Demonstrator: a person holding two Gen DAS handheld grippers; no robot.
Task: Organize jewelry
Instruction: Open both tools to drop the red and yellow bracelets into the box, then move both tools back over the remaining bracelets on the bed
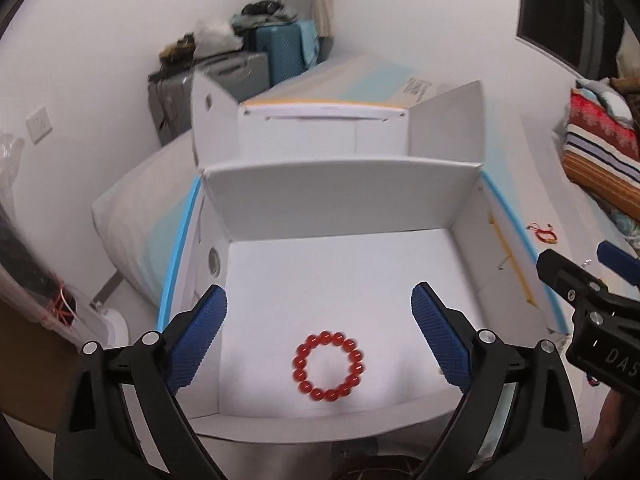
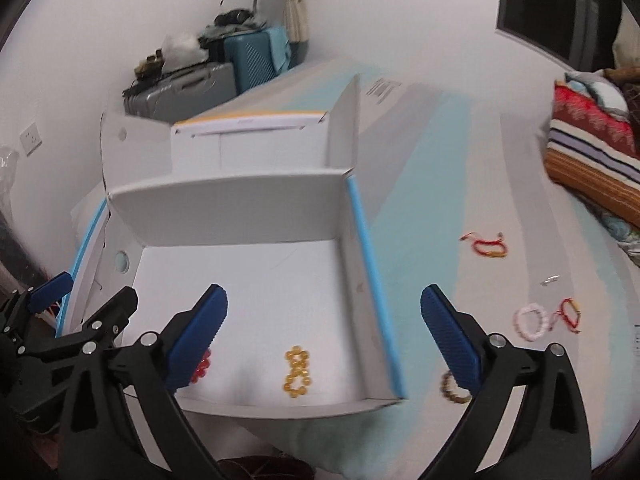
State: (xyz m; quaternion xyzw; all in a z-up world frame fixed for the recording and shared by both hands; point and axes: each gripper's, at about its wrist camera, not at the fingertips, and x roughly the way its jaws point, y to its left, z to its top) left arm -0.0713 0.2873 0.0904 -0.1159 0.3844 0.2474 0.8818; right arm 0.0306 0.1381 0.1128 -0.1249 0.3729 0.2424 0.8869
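Low in the left wrist view, the left gripper (image 1: 319,340) is wide open and holds nothing. A red bead bracelet (image 1: 329,366) lies flat as a round ring between its blue fingers (image 1: 200,340), on the floor of the white box (image 1: 344,196).

In the right wrist view, the right gripper (image 2: 324,344) is open and holds nothing too. A yellow bead bracelet (image 2: 297,372) lies twisted like an 8, its long way running up and down the frame. Farther right, on the bed (image 2: 440,184), lie a brown bracelet (image 2: 452,390), a pink bracelet (image 2: 532,322) and 2 red string bracelets (image 2: 486,246).

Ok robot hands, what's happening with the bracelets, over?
Left gripper and right gripper open, empty. Red bead bracelet and yellow bracelet in white box. Nothing blocking.
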